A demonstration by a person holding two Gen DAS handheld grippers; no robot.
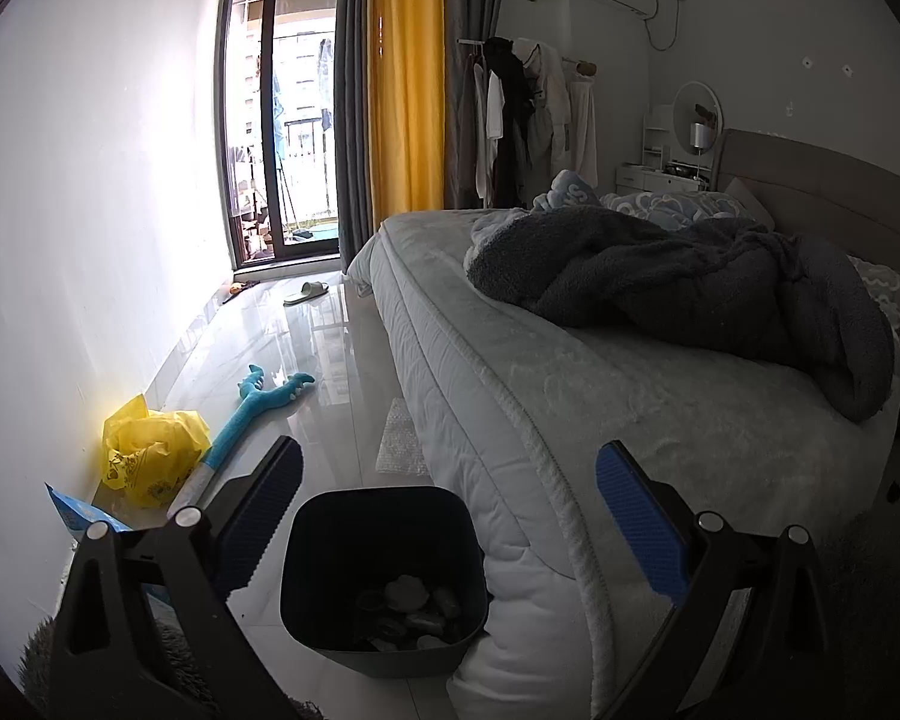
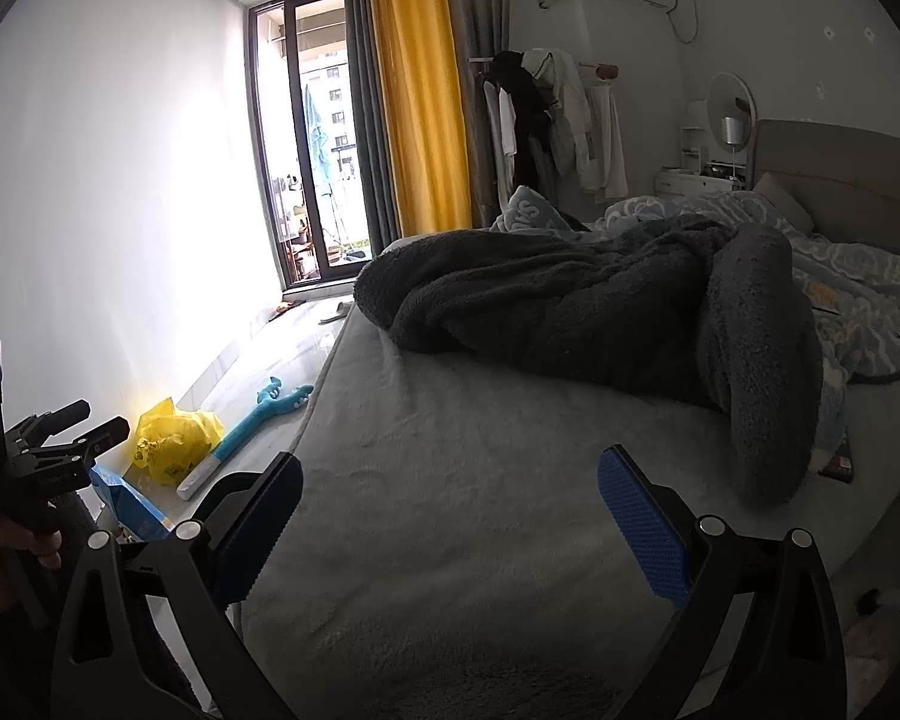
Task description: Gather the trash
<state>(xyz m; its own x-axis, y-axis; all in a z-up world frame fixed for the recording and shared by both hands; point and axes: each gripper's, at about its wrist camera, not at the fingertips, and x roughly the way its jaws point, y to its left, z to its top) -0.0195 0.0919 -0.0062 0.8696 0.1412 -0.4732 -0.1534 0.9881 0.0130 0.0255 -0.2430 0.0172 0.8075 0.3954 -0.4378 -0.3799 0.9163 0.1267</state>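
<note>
The left gripper (image 1: 449, 498) hangs with its blue-padded fingers (image 1: 639, 516) spread wide and empty above a dark trash bin (image 1: 336, 546) on the glossy floor (image 1: 330, 360). The bin touches the bed (image 1: 510, 396) corner and has crumpled scraps at its bottom. Just beyond the bin lies a bubble wrap piece (image 1: 399, 438). Left of the bin, by the wall, sit a yellow plastic bag (image 1: 147, 450) and a blue toy (image 1: 258, 405).

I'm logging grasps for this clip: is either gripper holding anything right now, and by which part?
Nothing is held. The left gripper is open above the dark bin, and the right gripper is open over the bed.
</note>
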